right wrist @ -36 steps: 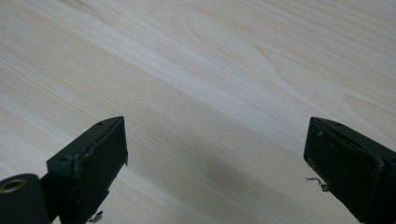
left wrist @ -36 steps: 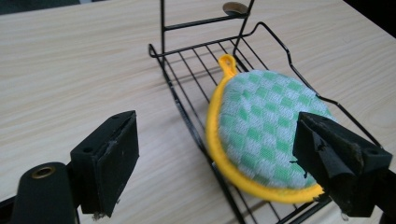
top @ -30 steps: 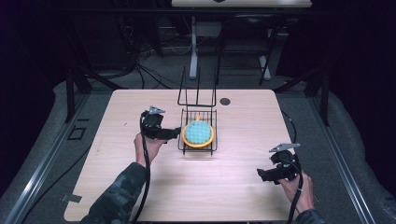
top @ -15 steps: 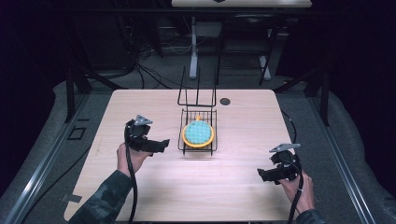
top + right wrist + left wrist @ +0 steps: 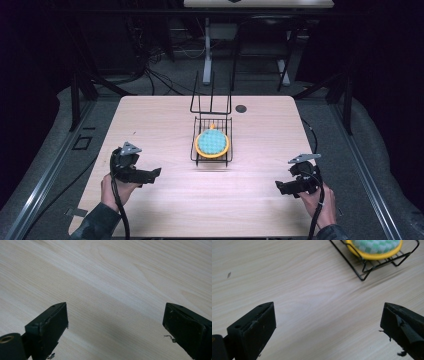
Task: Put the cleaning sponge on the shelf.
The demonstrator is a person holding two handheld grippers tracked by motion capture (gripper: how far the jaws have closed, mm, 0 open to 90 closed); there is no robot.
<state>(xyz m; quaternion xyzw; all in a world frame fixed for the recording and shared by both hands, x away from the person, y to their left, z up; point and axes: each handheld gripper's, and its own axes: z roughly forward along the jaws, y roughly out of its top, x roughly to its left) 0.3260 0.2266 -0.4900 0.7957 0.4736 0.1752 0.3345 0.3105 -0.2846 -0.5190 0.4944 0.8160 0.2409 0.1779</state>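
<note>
Pale wood table, dark room, cables on floor behind. Black wire rack at table centre holds yellow-rimmed round dish. Your left gripper low at near-left, well apart from rack, jaws spread wide, nothing between. Your right gripper near-right, jaws apart, empty.

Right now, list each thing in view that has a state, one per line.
Left gripper: open, nothing between its fingers, apart from the rack.
Right gripper: open, holding nothing, over bare table.
Rack: upright on the table, holding the dish.
Dish: lying flat in the rack, yellow rim, green checked top.
</note>
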